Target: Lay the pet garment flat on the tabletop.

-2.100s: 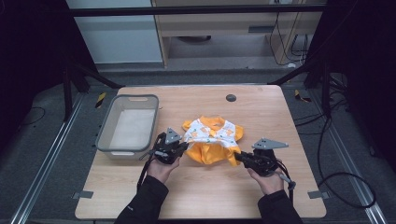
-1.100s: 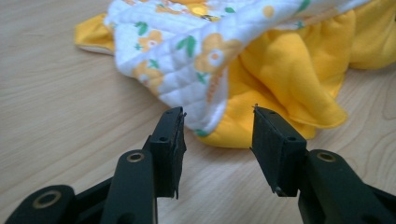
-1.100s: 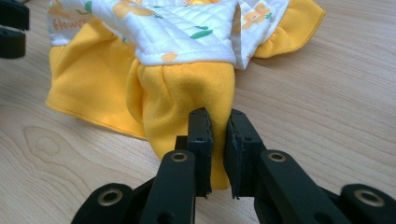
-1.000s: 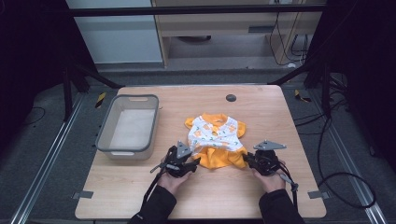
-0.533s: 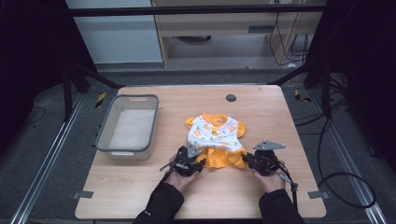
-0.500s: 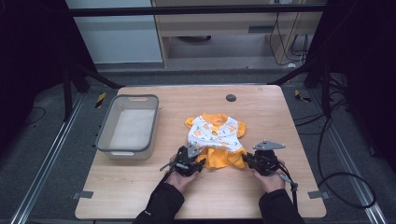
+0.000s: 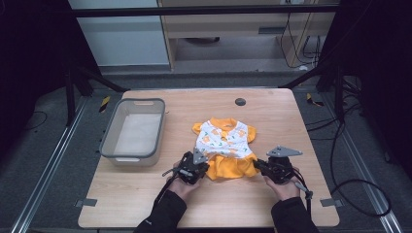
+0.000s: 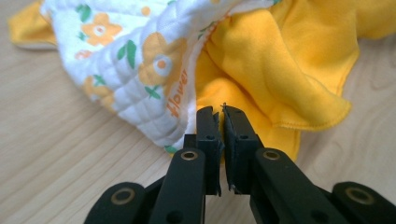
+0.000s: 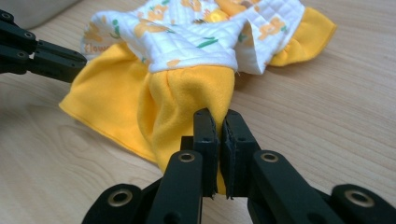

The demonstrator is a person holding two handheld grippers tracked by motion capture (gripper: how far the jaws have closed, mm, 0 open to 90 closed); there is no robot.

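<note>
A small dress (image 7: 224,140) with a white flower-print quilted top and a yellow skirt lies flat near the middle of the wooden table (image 7: 145,199). My left gripper (image 7: 206,168) is at the skirt's lower left corner. Its jaws have just been closing, and in the left gripper view the left gripper (image 8: 220,115) pinches the yellow skirt (image 8: 280,60) beside the quilted edge (image 8: 140,84). My right gripper (image 7: 256,165) is at the lower right corner. Its jaws have also just been closing, and the right gripper (image 9: 219,119) clamps a bunched fold of skirt (image 9: 196,93).
A grey plastic basin (image 7: 110,145) stands at the table's left, a hand's width from the left gripper. A small black round disc (image 7: 240,102) sits near the far edge. Bare wood lies in front of the dress. Cables trail from both grippers toward the person.
The left gripper slid down and right along the dress to the skirt's lower left corner and shut there. The dress lies flatter than two seconds ago. The right gripper stayed in place.
</note>
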